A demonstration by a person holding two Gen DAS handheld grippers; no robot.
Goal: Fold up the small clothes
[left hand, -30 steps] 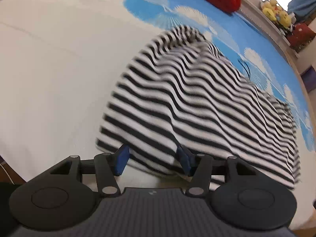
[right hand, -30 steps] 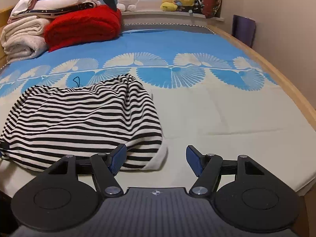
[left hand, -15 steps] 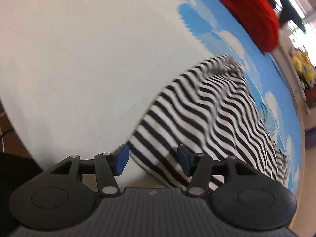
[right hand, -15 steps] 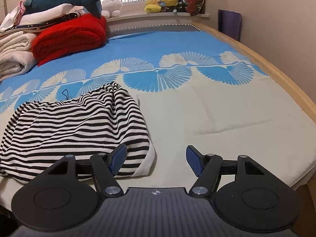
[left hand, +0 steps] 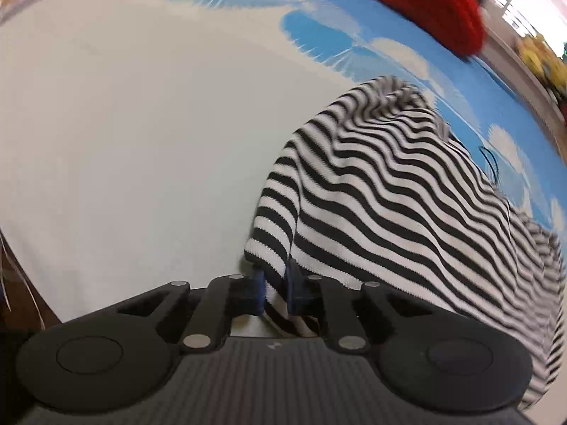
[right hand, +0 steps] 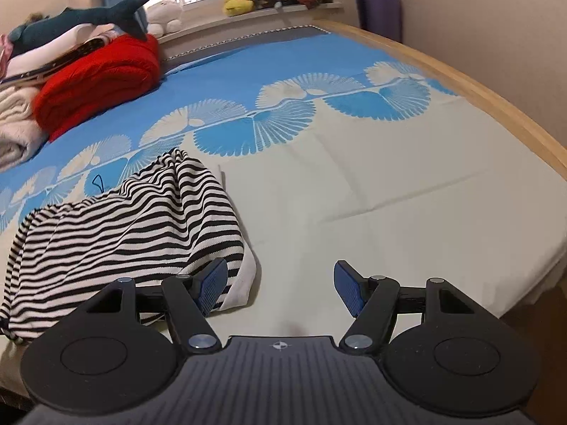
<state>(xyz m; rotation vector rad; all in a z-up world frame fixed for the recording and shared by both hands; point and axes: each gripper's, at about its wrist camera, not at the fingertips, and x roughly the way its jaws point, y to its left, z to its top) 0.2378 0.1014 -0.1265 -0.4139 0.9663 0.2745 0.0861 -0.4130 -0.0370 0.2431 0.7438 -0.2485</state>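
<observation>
Left gripper (left hand: 275, 288) tilting steeply down at the lower centre of its view, jaws closing on the near corner of the striped garment (left hand: 407, 191), blue pads (left hand: 260, 288) pinching a fold of hem between them. Striped garment spreading from that corner up and to the right across the bed (left hand: 124, 124), bunching at its far end beside the blue shell print.

Right gripper (right hand: 280, 285) angling down at the bottom centre of its view, jaws standing wide apart and gripping nothing, hovering over bare pale sheet. Left pad (right hand: 212, 281) sitting just over the garment's white-edged hem (right hand: 244, 276); right pad over clear sheet.

Lying at the left of the right wrist view, striped garment (right hand: 124, 233) leaving a broad stretch of open sheet to the right, running to the wooden bed frame (right hand: 496, 106) at the right edge. Red blanket (right hand: 99, 81) and folded towels (right hand: 14, 131) stacking at the upper left, well apart from the garment.
</observation>
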